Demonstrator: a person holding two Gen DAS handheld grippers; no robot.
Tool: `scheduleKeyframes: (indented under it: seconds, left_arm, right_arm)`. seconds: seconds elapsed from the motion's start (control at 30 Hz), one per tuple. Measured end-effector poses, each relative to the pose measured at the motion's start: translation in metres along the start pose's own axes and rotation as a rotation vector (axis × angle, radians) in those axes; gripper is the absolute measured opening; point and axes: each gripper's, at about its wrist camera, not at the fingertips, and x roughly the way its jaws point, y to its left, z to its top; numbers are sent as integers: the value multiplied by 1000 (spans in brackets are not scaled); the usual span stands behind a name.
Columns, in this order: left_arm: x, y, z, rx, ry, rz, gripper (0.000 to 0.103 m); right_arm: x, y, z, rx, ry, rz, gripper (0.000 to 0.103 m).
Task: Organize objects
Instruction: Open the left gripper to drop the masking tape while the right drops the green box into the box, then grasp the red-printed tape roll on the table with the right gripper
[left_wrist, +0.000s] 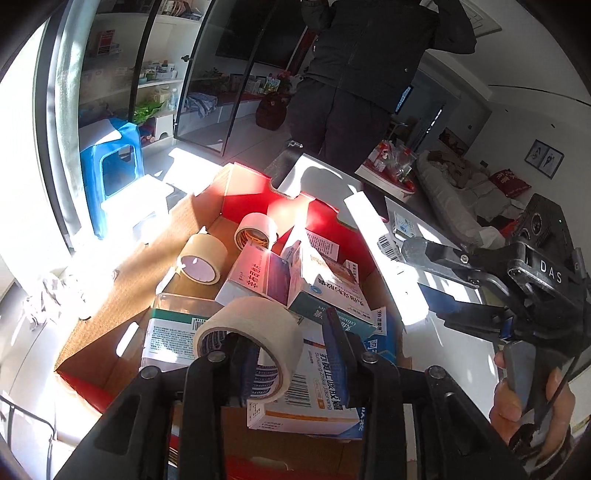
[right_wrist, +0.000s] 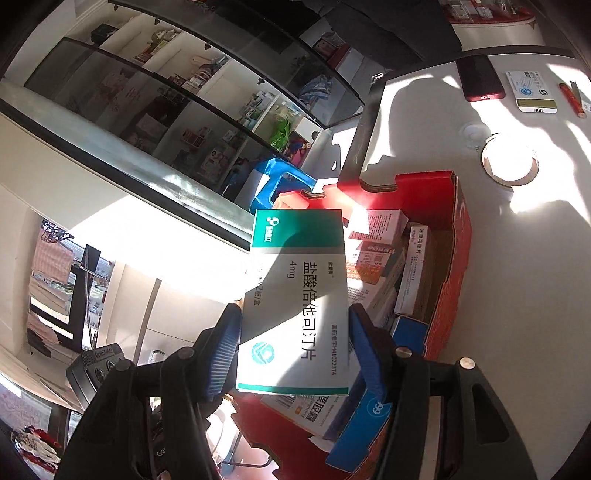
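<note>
Left claw (left_wrist: 291, 345): clamped on masking tape roll (left_wrist: 251, 332), held just above red cardboard box (left_wrist: 258, 195). Box interior: medicine cartons (left_wrist: 258, 280), two more tape rolls (left_wrist: 201, 260). Right claw (right_wrist: 291, 345): gripping green-and-white medicine carton (right_wrist: 299, 295) by both side edges, carton raised over box's near end. Box sits on white worktop (right_wrist: 517, 295). Phone (right_wrist: 480, 77) lies on worktop, well apart from box.

Both fisheye views looked forward and down along their own fingers from close above the red cardboard box (left_wrist: 258, 195) (right_wrist: 458, 236). The left wrist view held it at frame centre, the right at centre right; both also shared the blue stool (left_wrist: 110, 173) (right_wrist: 277, 181).
</note>
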Motion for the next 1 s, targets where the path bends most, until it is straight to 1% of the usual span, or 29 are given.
scheduleKeyframes:
  seconds: [0.03,0.07,0.13,0.17,0.2,0.23,0.3,0.37,0.4,0.47,0.57,0.67,0.77,0.8,0.83,0.87,0.9,0.93,0.97,1.0]
  left_arm:
    - [2,2,-2,-4,2,15,64]
    - [1,3,-4,-5,-2,24,69]
    - [-2,6,-7,2,-28,28,76]
    - [-4,7,-8,3,-43,41,82]
    - [-6,7,-10,4,-59,50,85]
    - [-7,8,-9,5,-71,51,86]
    - [-9,8,-8,2,-81,40,86]
    - [-9,9,-7,-13,-82,31,88]
    - [-8,9,-6,-19,-80,30,88]
    - [-5,9,-4,-25,-76,29,89]
    - [-3,8,0,-33,-63,29,89]
    - [-3,7,6,-27,-59,33,89]
    - [-4,5,12,-19,-57,29,89]
    - [-5,3,14,-12,-59,25,89]
    - [-7,1,16,-6,-63,22,89]
    - [-8,-1,18,2,-69,16,89]
    - [-10,-3,20,12,-75,11,90]
    - [-11,-6,22,23,-80,8,90]
    - [-11,-9,24,36,-85,6,92]
    - [-11,-13,25,49,-90,4,92]
  right_arm:
    - [4,-3,3,-2,10,-27,80]
    - [1,-5,4,-7,-2,-50,80]
    - [-19,-15,5,-31,-87,-94,82]
    - [-31,-23,8,-27,-134,-134,83]
    - [-40,-35,12,-5,-172,-180,85]
    - [-49,-52,18,31,-201,-237,86]
    - [-56,-89,30,108,-203,-345,86]
    - [-57,-122,37,166,-194,-405,86]
    - [-55,-135,41,176,-187,-449,86]
    - [-47,-150,50,151,-167,-524,86]
    - [-21,-160,67,80,-122,-594,86]
    - [-3,-165,86,56,-136,-647,86]
    - [12,-176,104,76,-127,-667,86]
    - [18,-177,109,70,-119,-674,86]
    - [23,-175,113,37,-124,-697,86]
    - [28,-174,116,8,-110,-718,85]
    - [34,-171,118,-26,-92,-744,81]
    - [39,-168,119,-57,-79,-772,69]
    - [43,-165,120,-90,-70,-808,62]
    - [45,-162,119,-115,-65,-839,45]
